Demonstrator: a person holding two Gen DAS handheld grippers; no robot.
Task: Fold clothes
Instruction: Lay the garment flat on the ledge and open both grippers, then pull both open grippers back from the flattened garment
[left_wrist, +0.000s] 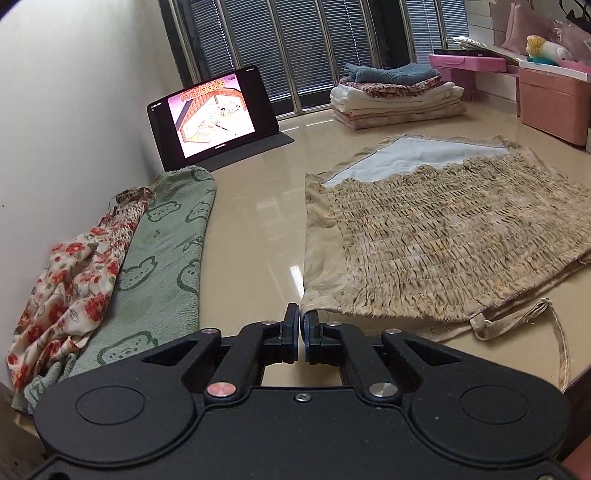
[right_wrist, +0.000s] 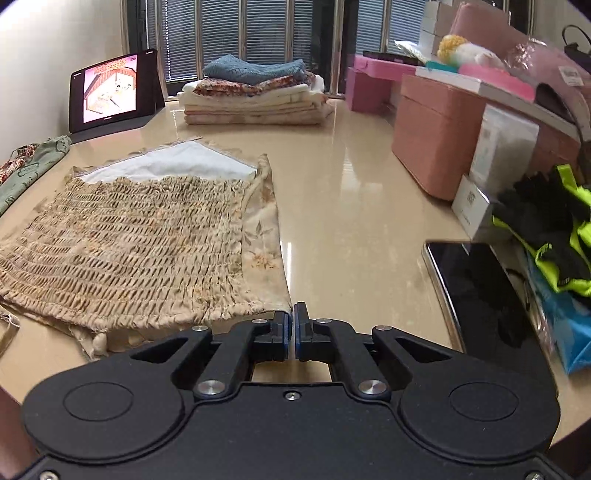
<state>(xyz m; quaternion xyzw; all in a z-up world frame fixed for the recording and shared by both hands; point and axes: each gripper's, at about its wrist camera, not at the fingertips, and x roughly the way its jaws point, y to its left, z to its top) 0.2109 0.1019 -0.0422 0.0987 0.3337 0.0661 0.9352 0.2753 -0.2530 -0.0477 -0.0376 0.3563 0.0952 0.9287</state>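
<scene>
Nearest, the left gripper (left_wrist: 301, 317) and right gripper (right_wrist: 293, 314) are seen with jaws clenched on the near corners of the beige smocked garment (left_wrist: 436, 236), spread flat mid-bench (right_wrist: 351, 206), long axis crosswise; bare surface flanks it, folded clothes (right_wrist: 255, 96) stacked beyond.

Glossy beige tabletop (left_wrist: 258, 221) catching pale glare, plain white wall (left_wrist: 66, 110) on the left, dark-framed window (left_wrist: 295, 44) with closed blinds behind, pink boxes (right_wrist: 436, 147) along the right
</scene>
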